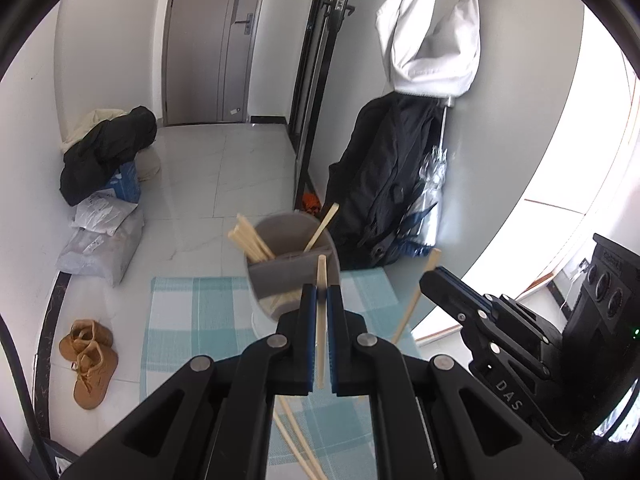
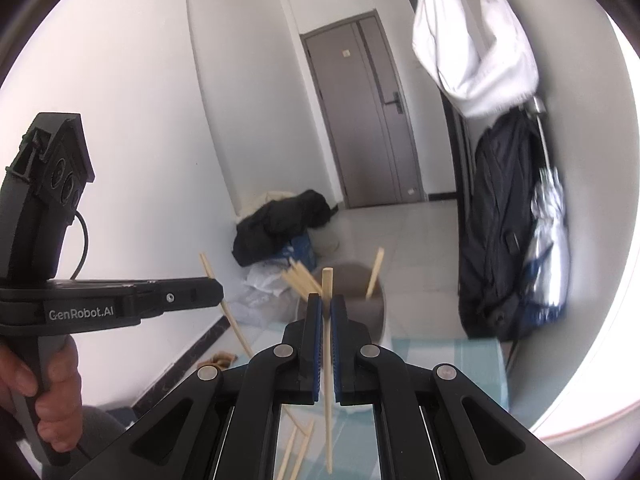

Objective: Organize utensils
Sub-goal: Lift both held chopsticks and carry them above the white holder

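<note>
My left gripper (image 1: 321, 292) is shut on one wooden chopstick (image 1: 321, 344), held upright just in front of the grey divided utensil holder (image 1: 292, 272). Several chopsticks stand in the holder. At the right of the left wrist view, my right gripper (image 1: 434, 276) pinches another chopstick (image 1: 414, 304). In the right wrist view the right gripper (image 2: 326, 300) is shut on its chopstick (image 2: 328, 380), near the holder (image 2: 372, 312). The left gripper (image 2: 218, 292) grips a slanted chopstick (image 2: 234, 320) there. Loose chopsticks (image 1: 296, 444) (image 2: 300, 448) lie on the teal checked cloth (image 1: 192, 320).
Brown shoes (image 1: 90, 360) and plastic bags (image 1: 104, 248) sit on the tiled floor at left, with a dark coat (image 1: 108, 148) piled behind. A black backpack (image 1: 384, 176) and white garment (image 1: 432, 40) hang on the right wall. A hand (image 2: 52, 392) holds the left gripper's handle.
</note>
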Motion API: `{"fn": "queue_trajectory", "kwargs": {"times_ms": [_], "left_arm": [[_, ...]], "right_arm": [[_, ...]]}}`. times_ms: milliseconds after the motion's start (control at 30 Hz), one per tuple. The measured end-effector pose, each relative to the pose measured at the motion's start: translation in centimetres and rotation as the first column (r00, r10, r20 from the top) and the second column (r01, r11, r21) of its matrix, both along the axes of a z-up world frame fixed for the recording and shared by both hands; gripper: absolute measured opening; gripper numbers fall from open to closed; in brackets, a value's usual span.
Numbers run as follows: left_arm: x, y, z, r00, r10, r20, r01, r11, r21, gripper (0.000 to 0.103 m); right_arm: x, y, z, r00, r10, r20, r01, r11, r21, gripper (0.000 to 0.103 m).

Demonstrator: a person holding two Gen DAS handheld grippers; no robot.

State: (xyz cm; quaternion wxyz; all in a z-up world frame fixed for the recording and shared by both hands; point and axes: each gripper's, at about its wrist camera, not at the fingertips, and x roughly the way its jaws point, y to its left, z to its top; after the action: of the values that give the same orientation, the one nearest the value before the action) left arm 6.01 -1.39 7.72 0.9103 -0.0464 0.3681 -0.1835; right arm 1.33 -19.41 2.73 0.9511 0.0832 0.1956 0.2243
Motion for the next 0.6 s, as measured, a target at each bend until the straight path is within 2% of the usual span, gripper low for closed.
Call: {"fn": "queue_trajectory", "kwargs": {"times_ms": [300, 433, 600], "left_arm": [[3.9, 1.4, 4.1, 0.999, 0.03, 0.015, -0.028, 0.996, -0.083, 0.001], [6.0, 2.1, 5.0, 0.998, 0.053, 0.026, -0.05, 0.993, -0.108, 0.001], [8.5, 3.1, 4.8, 0.997, 0.077, 0.016, -0.074, 0.986, -0.15, 0.001]], "right_arm": [[5.1, 1.0, 6.6, 0.993, 0.024, 0.119, -0.023, 1.0, -0.014, 0.004], [7.9, 1.7, 8.2, 0.989, 0.027, 0.143, -0.024, 1.0, -0.02, 0.004], [11.4, 3.1, 8.8, 0.988, 0.037, 0.15, -0.033, 0.999, -0.03, 0.004]]}}
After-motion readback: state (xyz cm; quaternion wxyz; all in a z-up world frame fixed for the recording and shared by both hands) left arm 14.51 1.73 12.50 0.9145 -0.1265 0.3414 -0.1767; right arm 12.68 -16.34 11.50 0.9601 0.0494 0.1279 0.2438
